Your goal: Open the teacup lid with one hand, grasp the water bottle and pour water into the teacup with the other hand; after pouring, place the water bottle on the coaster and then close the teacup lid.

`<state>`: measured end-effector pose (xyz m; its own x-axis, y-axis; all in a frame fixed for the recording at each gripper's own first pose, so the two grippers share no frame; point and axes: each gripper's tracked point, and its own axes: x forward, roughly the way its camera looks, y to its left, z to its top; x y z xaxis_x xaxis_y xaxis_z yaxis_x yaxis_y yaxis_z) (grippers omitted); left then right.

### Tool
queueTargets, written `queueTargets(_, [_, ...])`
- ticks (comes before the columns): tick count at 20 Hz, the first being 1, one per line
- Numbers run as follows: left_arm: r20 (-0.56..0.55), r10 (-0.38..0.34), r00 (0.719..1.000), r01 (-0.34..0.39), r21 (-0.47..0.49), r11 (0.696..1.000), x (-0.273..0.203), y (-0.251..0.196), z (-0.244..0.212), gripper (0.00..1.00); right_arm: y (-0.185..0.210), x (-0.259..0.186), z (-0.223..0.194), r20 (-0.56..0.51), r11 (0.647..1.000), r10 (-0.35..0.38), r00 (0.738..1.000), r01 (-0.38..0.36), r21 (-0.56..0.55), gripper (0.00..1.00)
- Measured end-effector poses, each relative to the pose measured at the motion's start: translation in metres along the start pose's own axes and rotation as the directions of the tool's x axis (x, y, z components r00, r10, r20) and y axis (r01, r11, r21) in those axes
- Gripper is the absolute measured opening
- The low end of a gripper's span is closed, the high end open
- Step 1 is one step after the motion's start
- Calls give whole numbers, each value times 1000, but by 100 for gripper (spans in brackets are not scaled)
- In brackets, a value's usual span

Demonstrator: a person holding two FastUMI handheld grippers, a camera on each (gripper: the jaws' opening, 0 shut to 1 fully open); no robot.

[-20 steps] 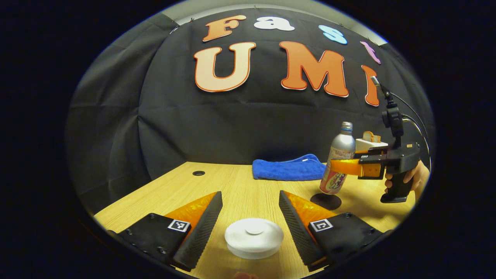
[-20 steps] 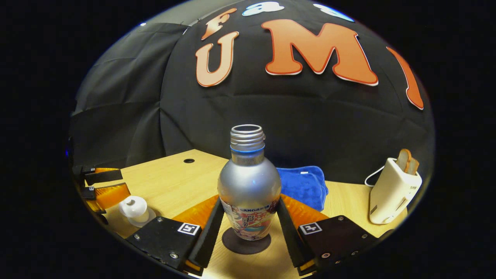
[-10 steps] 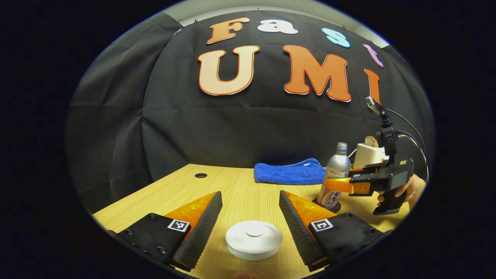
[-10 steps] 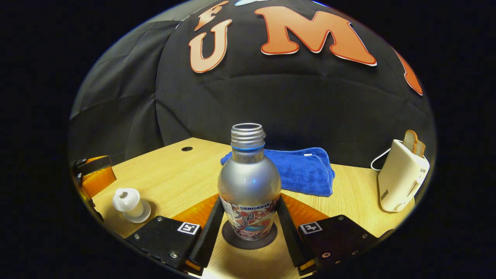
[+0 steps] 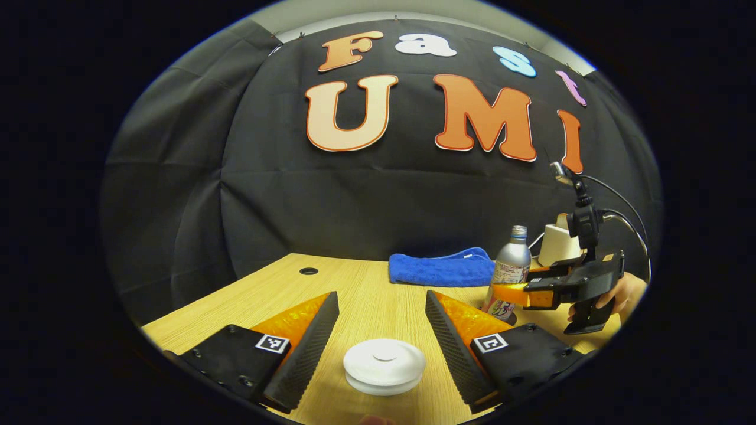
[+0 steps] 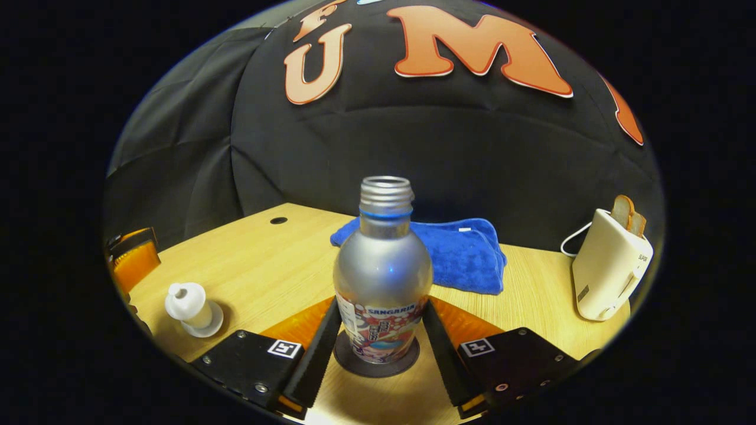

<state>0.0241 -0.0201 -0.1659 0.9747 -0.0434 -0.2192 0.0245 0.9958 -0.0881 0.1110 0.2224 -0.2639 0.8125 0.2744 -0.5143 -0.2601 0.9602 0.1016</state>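
The silver water bottle [image 6: 383, 277], cap off, stands upright on the dark round coaster [image 6: 376, 361]. My right gripper [image 6: 378, 330] is shut on its labelled lower body, one finger pressing each side. The left gripper view shows the same bottle [image 5: 511, 273] at the right, held by the right gripper [image 5: 546, 292] and a hand. The white teacup [image 6: 189, 302], lid on, sits on its saucer at the table's left. Its lid [image 5: 384, 366] lies low between the spread fingers of my open left gripper [image 5: 381, 336], which do not touch it.
A folded blue towel [image 6: 466, 254] lies at the back of the wooden table [image 6: 266, 260]. A cream toaster [image 6: 608, 265] with bread in its slots stands at the right, its cord trailing behind. A round cable hole [image 5: 308, 271] sits in the far left of the tabletop.
My right gripper has brought the bottle down and away from the cup, setting it on the coaster. The left gripper stays open over the lid, which sits slightly lower in its view.
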Motion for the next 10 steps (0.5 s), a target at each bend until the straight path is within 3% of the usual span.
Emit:
queueTargets(5, [24,-1,1000,1,-10,1000,-3,-7,15,97,-6,-18,8,27,1000,-25,999,25,-12,98])
queueTargets(10, [48,-1,999,2,-25,1000,-5,-16,38,97,-15,-67,39,144,997,-54,988,62,-54,98])
